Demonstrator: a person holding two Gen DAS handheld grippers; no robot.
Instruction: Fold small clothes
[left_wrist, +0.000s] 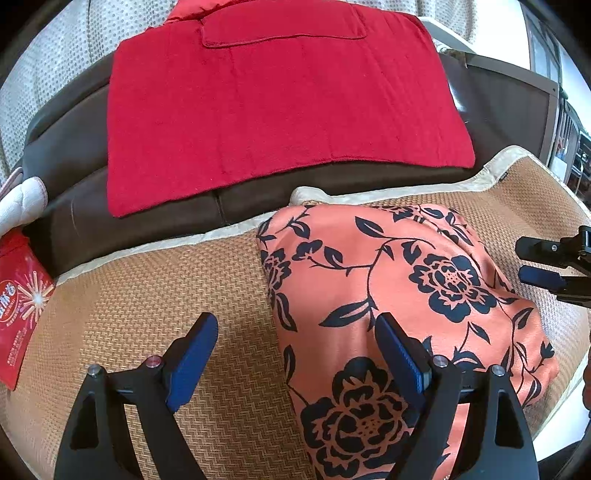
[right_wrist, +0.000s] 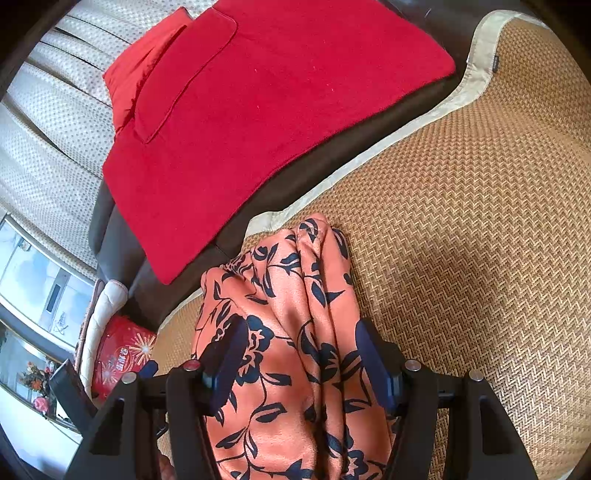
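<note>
An orange garment with black flowers (left_wrist: 402, 280) lies folded into a rough block on a woven straw mat (left_wrist: 147, 295). My left gripper (left_wrist: 295, 319) hangs open over the garment's near left edge, one blue pad above the mat and the other above the cloth. At the right edge of that view, my right gripper (left_wrist: 532, 264) hovers by the garment's right side. In the right wrist view the garment (right_wrist: 291, 369) runs in ridges between and under the right gripper (right_wrist: 301, 326), whose pads stand apart and open.
A red towel (left_wrist: 273, 114) is spread on a dark brown cushion (left_wrist: 66, 147) behind the mat. A red printed packet (left_wrist: 18, 306) and a white padded item (left_wrist: 22, 199) lie at the left. Bare mat (right_wrist: 461, 240) stretches to the garment's right.
</note>
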